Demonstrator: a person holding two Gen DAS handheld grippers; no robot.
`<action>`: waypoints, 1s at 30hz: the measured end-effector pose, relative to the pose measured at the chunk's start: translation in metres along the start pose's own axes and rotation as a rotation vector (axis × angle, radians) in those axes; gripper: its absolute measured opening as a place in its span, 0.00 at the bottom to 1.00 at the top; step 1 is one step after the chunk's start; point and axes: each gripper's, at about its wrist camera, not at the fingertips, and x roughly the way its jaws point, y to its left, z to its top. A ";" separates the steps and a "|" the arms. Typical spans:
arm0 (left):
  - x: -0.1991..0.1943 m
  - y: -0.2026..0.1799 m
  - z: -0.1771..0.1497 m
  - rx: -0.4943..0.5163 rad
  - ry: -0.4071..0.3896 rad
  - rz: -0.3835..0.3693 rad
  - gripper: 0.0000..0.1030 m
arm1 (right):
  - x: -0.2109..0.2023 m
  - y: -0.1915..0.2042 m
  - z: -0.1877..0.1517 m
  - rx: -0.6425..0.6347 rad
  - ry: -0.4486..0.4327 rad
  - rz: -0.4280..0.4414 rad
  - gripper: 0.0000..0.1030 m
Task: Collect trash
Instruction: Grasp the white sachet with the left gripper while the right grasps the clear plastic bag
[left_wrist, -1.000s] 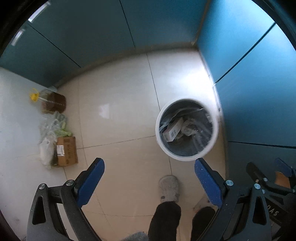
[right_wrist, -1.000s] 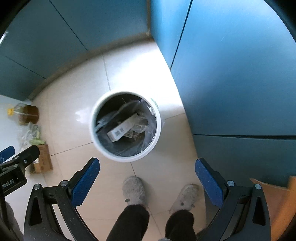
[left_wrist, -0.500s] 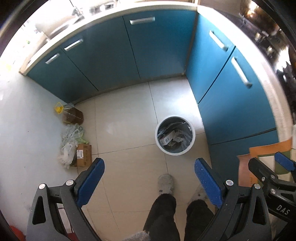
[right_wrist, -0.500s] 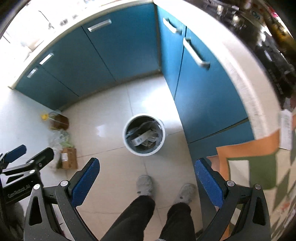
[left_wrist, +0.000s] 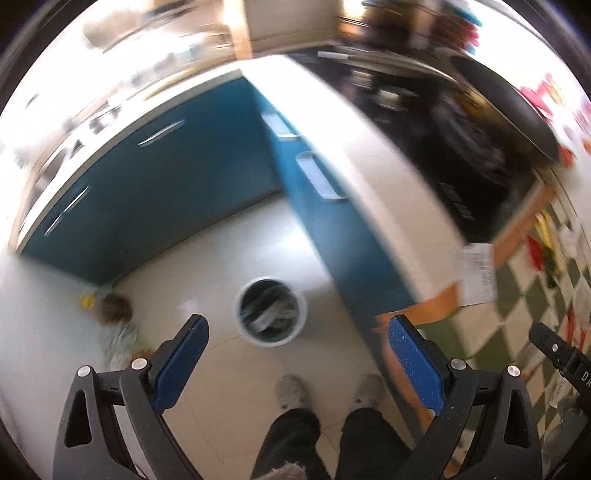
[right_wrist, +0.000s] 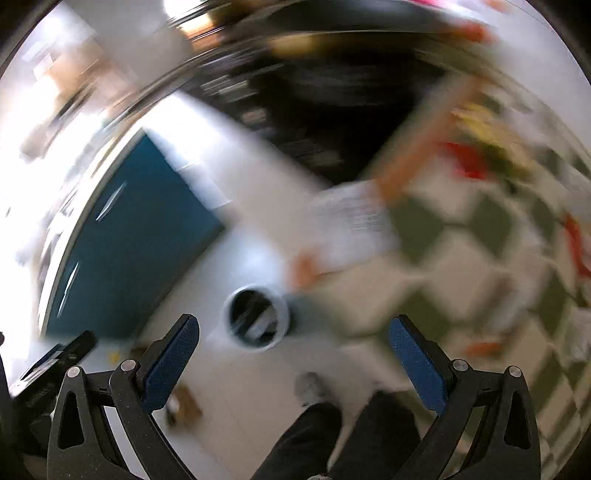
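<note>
The left gripper (left_wrist: 297, 363) is spread wide with nothing between its blue pads (left_wrist: 180, 363), and the right gripper (right_wrist: 293, 363) is likewise spread and empty. In the left wrist view the white trash bin (left_wrist: 272, 312) stands on the pale tiled floor (left_wrist: 207, 266) just ahead of the fingertips, in the gap between the two fingers; it is lined with a dark bag and holds some crumpled waste, though motion blur keeps the pieces from being told apart. Beyond and to the right of the bin run the teal cabinets (left_wrist: 155, 184) under a white counter (left_wrist: 373, 147). Off to the right of the right finger lies a green-and-white checkered cloth (left_wrist: 517, 288) with a printed slip of paper (left_wrist: 478, 275) at its edge. The right wrist view is heavily smeared; the bin (right_wrist: 256, 319) shows there ahead, between the fingers but nearer the left one. The person's grey slippers (left_wrist: 293, 389) sit below the claw.
</note>
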 end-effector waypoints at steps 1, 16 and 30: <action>0.009 -0.028 0.009 0.032 0.019 -0.020 0.96 | 0.002 -0.034 0.006 0.072 0.005 -0.046 1.00; 0.135 -0.191 0.038 0.069 0.223 -0.072 0.43 | 0.076 -0.143 0.034 0.193 0.097 -0.235 0.68; 0.073 -0.174 0.025 0.179 0.047 0.007 0.00 | 0.023 -0.147 0.039 0.098 -0.041 -0.138 0.05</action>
